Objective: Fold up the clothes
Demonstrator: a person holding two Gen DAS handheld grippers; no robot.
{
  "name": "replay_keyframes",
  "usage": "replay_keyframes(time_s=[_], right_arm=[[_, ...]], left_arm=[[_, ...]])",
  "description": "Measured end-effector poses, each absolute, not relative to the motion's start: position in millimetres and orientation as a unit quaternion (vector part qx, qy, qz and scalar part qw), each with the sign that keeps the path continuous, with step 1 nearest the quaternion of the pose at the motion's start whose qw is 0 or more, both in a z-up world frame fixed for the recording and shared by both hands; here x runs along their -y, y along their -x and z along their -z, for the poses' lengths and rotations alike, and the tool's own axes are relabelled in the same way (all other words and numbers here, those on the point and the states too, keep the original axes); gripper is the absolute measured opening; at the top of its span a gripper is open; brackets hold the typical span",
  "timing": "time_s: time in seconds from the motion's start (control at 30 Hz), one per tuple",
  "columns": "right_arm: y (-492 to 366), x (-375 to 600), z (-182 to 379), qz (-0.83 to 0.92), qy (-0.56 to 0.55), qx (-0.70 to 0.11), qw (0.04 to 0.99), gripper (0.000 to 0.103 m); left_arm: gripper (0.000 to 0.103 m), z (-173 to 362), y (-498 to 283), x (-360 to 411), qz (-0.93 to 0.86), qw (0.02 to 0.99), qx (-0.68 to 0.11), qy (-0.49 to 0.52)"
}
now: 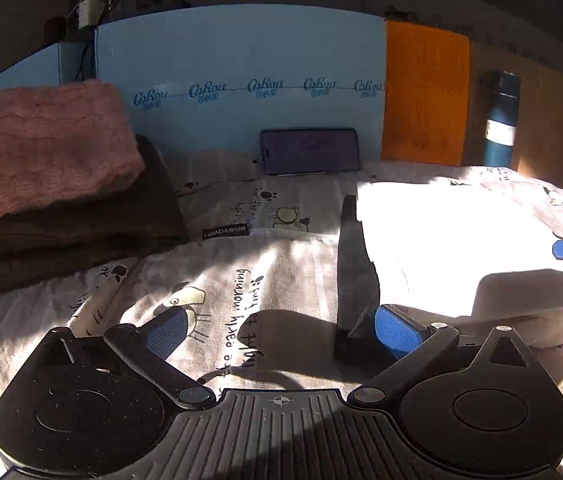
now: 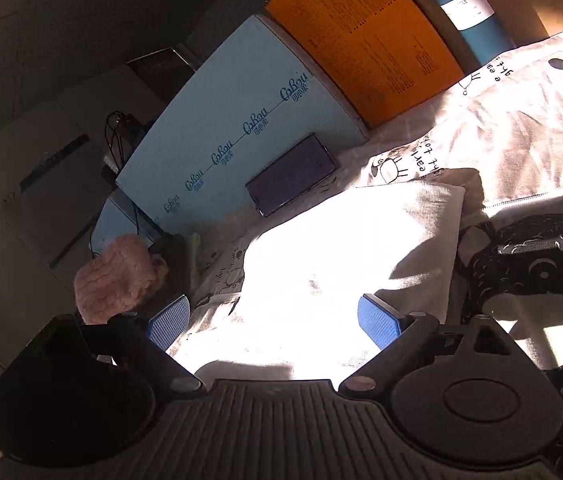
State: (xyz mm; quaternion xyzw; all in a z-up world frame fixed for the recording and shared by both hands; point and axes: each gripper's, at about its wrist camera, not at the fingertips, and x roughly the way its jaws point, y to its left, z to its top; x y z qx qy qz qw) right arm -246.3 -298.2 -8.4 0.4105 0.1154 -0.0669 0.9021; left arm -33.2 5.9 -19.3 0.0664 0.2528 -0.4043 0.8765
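The left gripper (image 1: pixel 281 330) stands wide apart with nothing between its blue pads — below it only the printed bedsheet (image 1: pixel 241 280). The right gripper (image 2: pixel 273 320) is also spread wide, hovering over the folded white garment (image 2: pixel 341 256), pads clear of it. That garment lies sunlit on the sheet, right of the left gripper. A folded pink knit (image 1: pixel 41 148) sits atop a dark brown stack (image 1: pixel 81 232) — far left.

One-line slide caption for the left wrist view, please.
Left gripper open over the printed bedsheet, folded white garment sunlit beside it, pink knit stacked on dark folded clothes.
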Motion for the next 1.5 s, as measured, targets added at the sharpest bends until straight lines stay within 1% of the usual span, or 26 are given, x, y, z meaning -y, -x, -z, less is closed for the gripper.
replay_keyframes(time_s=[0.1,0.17,0.23,0.33,0.47,0.6,0.73,0.93,0.97,1.03,1.1,1.17,1.2,1.23,1.27,1.3,1.33,1.37,1.4,1.43,1.47,1.5], right_arm=[[260.4,303.3,6.7,0.097,-0.422,-0.061,0.899,0.094],[266.2,310.1,8.6,0.127,-0.435,-0.044,0.89,0.099],[269.0,318.9,12.9,0.154,-0.454,-0.049,0.876,0.099],[267.5,329.4,18.2,0.17,-0.479,-0.061,0.859,0.099],[260.2,347.5,25.3,0.179,-0.527,-0.09,0.826,0.099],[250.0,366.4,24.1,0.147,-0.565,-0.104,0.805,0.099],[232.7,382.5,26.7,0.151,-0.574,-0.129,0.795,0.099],[198.3,379.6,20.3,0.148,-0.519,-0.17,0.825,0.098],[195.3,375.4,20.5,0.144,-0.506,-0.172,0.833,0.096],[191.8,364.0,22.1,0.141,-0.469,-0.172,0.855,0.095],[191.1,351.8,21.5,0.155,-0.419,-0.18,0.876,0.085],[190.9,343.2,20.3,0.172,-0.379,-0.188,0.889,0.068],[191.1,340.6,20.5,0.179,-0.366,-0.19,0.893,0.065],[191.8,339.8,21.4,0.184,-0.361,-0.19,0.894,0.059],[192.7,339.5,22.5,0.189,-0.359,-0.188,0.894,0.054],[193.9,340.1,23.2,0.193,-0.357,-0.186,0.895,0.051],[194.9,340.4,23.0,0.194,-0.353,-0.183,0.897,0.044],[195.9,340.6,22.7,0.195,-0.349,-0.18,0.899,0.037],[196.6,339.3,21.7,0.193,-0.342,-0.176,0.903,0.033],[197.1,337.5,20.5,0.189,-0.335,-0.172,0.907,0.028],[197.6,333.8,17.9,0.187,-0.321,-0.168,0.913,0.024],[198.2,329.4,14.7,0.186,-0.306,-0.165,0.919,0.023]], left_arm=[[0.101,11.1,18.2,-27.5,0.47,0.822,-0.314,0.072],[0.101,13.4,9.8,-34.0,0.502,0.774,-0.363,0.133],[0.101,18.2,5.5,-35.8,0.51,0.743,-0.403,0.162],[0.101,27.4,3.8,-34.7,0.526,0.7,-0.442,0.196],[0.101,39.1,4.8,-17.9,0.522,0.68,-0.48,0.185],[0.102,42.1,5.3,-3.9,0.53,0.678,-0.475,0.184],[0.103,43.3,4.8,10.7,0.537,0.676,-0.468,0.188],[0.103,40.7,5.3,30.9,0.545,0.678,-0.452,0.196],[0.103,40.3,6.7,34.4,0.547,0.68,-0.447,0.199],[0.102,39.0,12.1,42.4,0.552,0.687,-0.434,0.189],[0.101,39.9,22.1,50.8,0.545,0.709,-0.417,0.164],[0.096,39.8,31.0,58.0,0.541,0.727,-0.398,0.138],[0.09,40.2,34.3,60.4,0.539,0.736,-0.391,0.127],[0.081,41.0,36.7,61.6,0.534,0.744,-0.383,0.119],[0.077,42.2,37.3,60.9,0.531,0.749,-0.379,0.119],[0.068,43.3,37.9,60.2,0.527,0.754,-0.375,0.119],[0.06,44.7,37.8,59.1,0.523,0.758,-0.372,0.119],[0.056,45.9,36.6,57.1,0.519,0.76,-0.371,0.122],[0.046,46.4,35.3,54.4,0.517,0.762,-0.371,0.125],[0.038,46.8,34.0,51.8,0.514,0.763,-0.37,0.128],[0.035,46.6,33.4,49.6,0.513,0.764,-0.368,0.13],[0.028,44.4,35.0,48.4,0.516,0.767,-0.359,0.127]])
